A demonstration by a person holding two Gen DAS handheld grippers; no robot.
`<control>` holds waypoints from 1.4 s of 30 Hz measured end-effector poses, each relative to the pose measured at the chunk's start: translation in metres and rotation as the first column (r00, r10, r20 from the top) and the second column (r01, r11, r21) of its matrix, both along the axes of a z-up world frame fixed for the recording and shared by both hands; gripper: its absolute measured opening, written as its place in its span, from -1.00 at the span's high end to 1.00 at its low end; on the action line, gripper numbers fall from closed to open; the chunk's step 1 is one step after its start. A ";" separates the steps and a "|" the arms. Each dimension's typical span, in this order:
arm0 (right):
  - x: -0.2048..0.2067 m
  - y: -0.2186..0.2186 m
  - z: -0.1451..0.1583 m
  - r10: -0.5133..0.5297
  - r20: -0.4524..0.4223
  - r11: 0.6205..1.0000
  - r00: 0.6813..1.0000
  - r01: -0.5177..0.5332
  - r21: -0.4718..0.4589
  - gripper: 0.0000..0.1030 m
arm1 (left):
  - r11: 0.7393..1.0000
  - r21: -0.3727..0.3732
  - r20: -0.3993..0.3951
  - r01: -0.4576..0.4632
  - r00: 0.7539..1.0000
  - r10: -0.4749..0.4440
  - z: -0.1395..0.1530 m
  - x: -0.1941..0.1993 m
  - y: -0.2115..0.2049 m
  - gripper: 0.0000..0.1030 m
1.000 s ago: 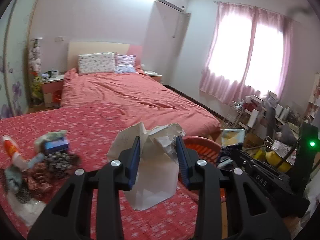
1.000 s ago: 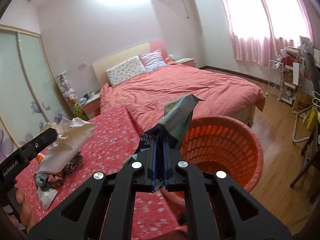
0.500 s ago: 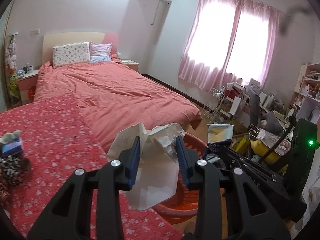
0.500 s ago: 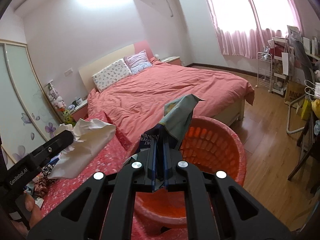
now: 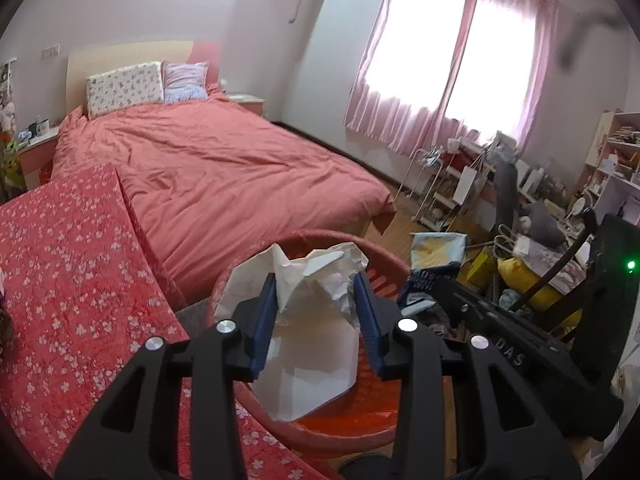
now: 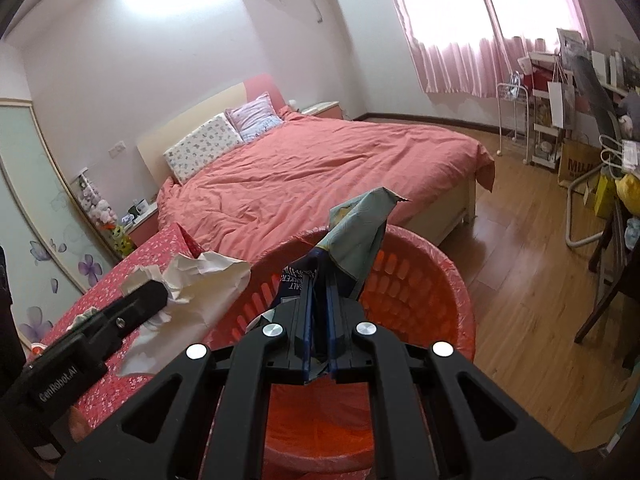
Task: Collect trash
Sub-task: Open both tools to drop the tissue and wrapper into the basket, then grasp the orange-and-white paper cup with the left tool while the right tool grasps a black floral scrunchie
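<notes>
- the left gripper (image 5: pixel 316 300) sits low centre in the left wrist view, its blue pads pressed against the two sides of a crumpled white paper bag (image 5: pixel 308 332); the jaws stand partly apart, held so by the bulk of the bag.
- the bag's long axis runs roughly along the fingers: crumpled top past the tips, flat bottom hanging toward the lower centre of the frame.
- in that view the bag hangs in front of the orange basket (image 5: pixel 384 260), whose rim arcs behind and to the right of it; the bag's lower end seems to be over the basket's opening, near its left rim.
- the right gripper (image 6: pixel 320 280) is at the centre of the right wrist view, jaws nearly together and clamped on a snack wrapper (image 6: pixel 360 232) that sticks up and to the right past the tips.
- here the basket fills the lower centre, and the wrapper lies squarely over its opening, so the right hand looks better placed to drop.
- the same view shows the left gripper and bag at left, with the bag reaching toward the basket's left rim, partly above the red flowered tablecloth (image 6: pixel 132 264).
- my judgement: letting go comes next; the bag may need to go a little further inward, or it could catch the rim.
</notes>
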State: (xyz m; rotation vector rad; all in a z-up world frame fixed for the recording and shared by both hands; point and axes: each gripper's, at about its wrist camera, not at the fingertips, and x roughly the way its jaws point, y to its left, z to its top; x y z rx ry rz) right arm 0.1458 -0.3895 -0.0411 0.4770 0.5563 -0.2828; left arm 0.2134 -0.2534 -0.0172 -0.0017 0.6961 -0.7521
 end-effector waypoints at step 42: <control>0.028 0.181 0.023 0.328 -0.088 0.925 0.940 -0.339 -0.173 0.10 | 0.767 0.144 0.089 -0.625 0.780 0.619 0.015 -0.008 0.296 -0.47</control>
